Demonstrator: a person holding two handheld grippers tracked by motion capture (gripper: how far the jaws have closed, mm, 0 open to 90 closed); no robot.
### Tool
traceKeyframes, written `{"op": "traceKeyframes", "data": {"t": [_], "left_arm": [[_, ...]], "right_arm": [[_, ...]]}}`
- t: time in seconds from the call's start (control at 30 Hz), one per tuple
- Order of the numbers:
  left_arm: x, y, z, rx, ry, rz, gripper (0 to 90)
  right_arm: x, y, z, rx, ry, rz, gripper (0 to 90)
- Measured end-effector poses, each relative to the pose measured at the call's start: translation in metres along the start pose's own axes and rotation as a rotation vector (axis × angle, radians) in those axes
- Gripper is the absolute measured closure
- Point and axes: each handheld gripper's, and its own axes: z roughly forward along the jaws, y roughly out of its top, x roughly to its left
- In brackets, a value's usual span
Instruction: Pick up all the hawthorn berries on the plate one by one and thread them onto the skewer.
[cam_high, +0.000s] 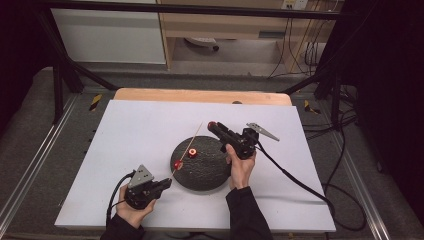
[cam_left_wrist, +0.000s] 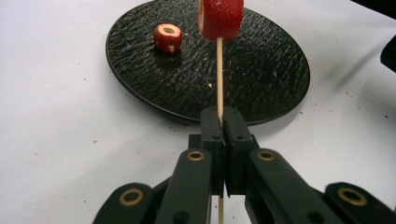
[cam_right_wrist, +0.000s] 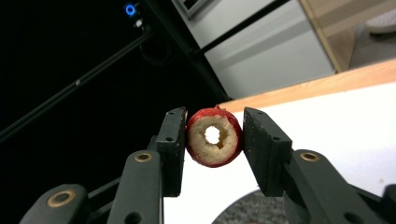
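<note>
A thin wooden skewer (cam_left_wrist: 219, 79) is pinched in my shut left gripper (cam_left_wrist: 220, 122), low at the left of the black round plate (cam_high: 205, 172). The skewer (cam_high: 192, 142) slants up and away over the plate. One red fruit slice (cam_left_wrist: 220, 18) is threaded on it, seen above the plate's left rim (cam_high: 178, 164). A second cored red slice (cam_high: 192, 153) lies on the plate (cam_left_wrist: 261, 70), also in the left gripper view (cam_left_wrist: 167, 37). My right gripper (cam_high: 212, 125) hovers beyond the plate's far edge, near the skewer tip. It is shut on a third red slice (cam_right_wrist: 214, 136) with a hole through its pale middle.
A white sheet (cam_high: 125, 130) covers the table, with a wooden edge (cam_high: 200, 95) at the back. Black cables (cam_high: 300, 182) trail from the right gripper across the sheet and off to the right. A dark metal frame (cam_high: 60, 75) surrounds the table.
</note>
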Motion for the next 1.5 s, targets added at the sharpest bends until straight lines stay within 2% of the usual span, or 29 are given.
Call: {"op": "traceKeyframes", "data": {"t": [0.37,0.57,0.73,0.83,1.1,1.5], "left_arm": [[-0.002,0.000,0.001,0.003,-0.005,0.006,88.6],[-0.004,0.000,0.002,0.006,-0.010,0.006,88.6],[-0.005,0.000,0.003,0.008,-0.015,0.005,88.6],[-0.006,0.000,0.003,0.008,-0.016,0.002,88.6],[-0.006,0.000,0.003,0.010,-0.018,0.004,88.6],[-0.005,0.000,0.003,0.004,-0.017,-0.004,88.6]], "right_arm": [[-0.004,0.009,0.003,-0.070,-0.002,0.032,60.8],[-0.006,0.008,0.007,-0.103,0.016,0.063,60.8],[-0.008,0.005,0.011,-0.123,0.018,0.066,60.9],[-0.008,0.002,0.013,-0.128,0.024,0.075,60.9],[-0.001,-0.001,0.021,-0.121,0.042,0.046,60.9],[0.000,-0.004,0.022,-0.131,0.053,0.055,60.9]]}}
